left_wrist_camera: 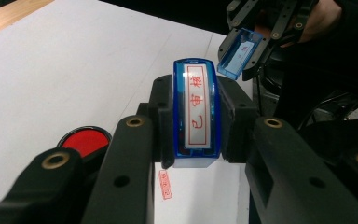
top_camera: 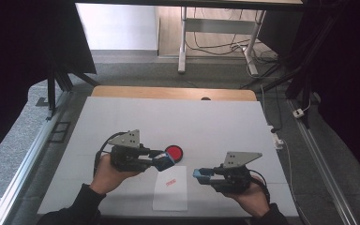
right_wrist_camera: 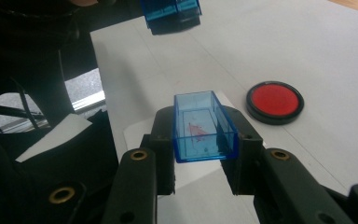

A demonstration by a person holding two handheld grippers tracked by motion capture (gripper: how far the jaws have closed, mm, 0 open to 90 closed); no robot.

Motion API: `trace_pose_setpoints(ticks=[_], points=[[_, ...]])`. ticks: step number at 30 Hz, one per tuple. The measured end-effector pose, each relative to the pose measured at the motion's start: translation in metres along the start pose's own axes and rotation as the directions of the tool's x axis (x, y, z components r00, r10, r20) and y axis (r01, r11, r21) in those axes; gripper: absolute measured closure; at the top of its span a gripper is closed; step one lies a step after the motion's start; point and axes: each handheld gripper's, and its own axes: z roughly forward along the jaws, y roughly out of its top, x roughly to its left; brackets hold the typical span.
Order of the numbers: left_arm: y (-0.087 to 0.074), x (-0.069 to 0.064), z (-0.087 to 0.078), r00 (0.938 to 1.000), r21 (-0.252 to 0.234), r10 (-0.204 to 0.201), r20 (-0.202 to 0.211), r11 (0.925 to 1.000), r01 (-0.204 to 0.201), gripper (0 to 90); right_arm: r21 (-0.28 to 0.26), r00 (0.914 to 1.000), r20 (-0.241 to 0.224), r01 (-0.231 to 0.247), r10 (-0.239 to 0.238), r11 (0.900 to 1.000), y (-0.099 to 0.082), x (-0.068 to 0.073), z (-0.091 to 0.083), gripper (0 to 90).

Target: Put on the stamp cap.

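My left gripper (top_camera: 165,161) (left_wrist_camera: 196,122) is shut on a blue stamp (top_camera: 163,161) (left_wrist_camera: 195,109), held above the table with its white face and red characters turned toward the camera. My right gripper (top_camera: 198,174) (right_wrist_camera: 204,140) is shut on the stamp's clear blue cap (top_camera: 199,174) (right_wrist_camera: 204,127), hollow side up, a short way right of the stamp. In the left gripper view the cap (left_wrist_camera: 239,52) shows beyond the stamp. A round red ink pad (top_camera: 174,152) (left_wrist_camera: 85,140) (right_wrist_camera: 275,100) lies on the table just behind the stamp.
A white paper sheet (top_camera: 170,192) (right_wrist_camera: 137,130) lies near the front edge between the hands, with a red stamped mark (top_camera: 170,181) (left_wrist_camera: 166,184) on it. The white table top (top_camera: 168,119) stretches back to a wooden edge. Metal frame rails run along both sides.
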Motion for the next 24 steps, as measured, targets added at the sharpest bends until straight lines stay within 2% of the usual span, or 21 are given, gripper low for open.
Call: trace_pose_setpoints(ticks=[9,19,24], points=[[0.001,-0.002,0.000,0.9996,0.004,0.026,0.012,0.9996,-0.026,69.8,0.008,0.9983,-0.057,0.014,-0.013,0.9999,0.007,-0.002,0.014,67.9],[0.002,-0.002,-0.001,0.9975,-0.006,0.062,0.034,0.9980,-0.062,69.9,0.007,0.9914,-0.128,0.026,-0.025,0.9996,0.017,-0.003,0.032,68.0],[0.002,-0.002,-0.002,0.9954,-0.015,0.075,0.060,0.9971,-0.074,69.9,0.015,0.9883,-0.147,0.044,-0.042,0.9989,0.020,-0.003,0.040,68.0]])
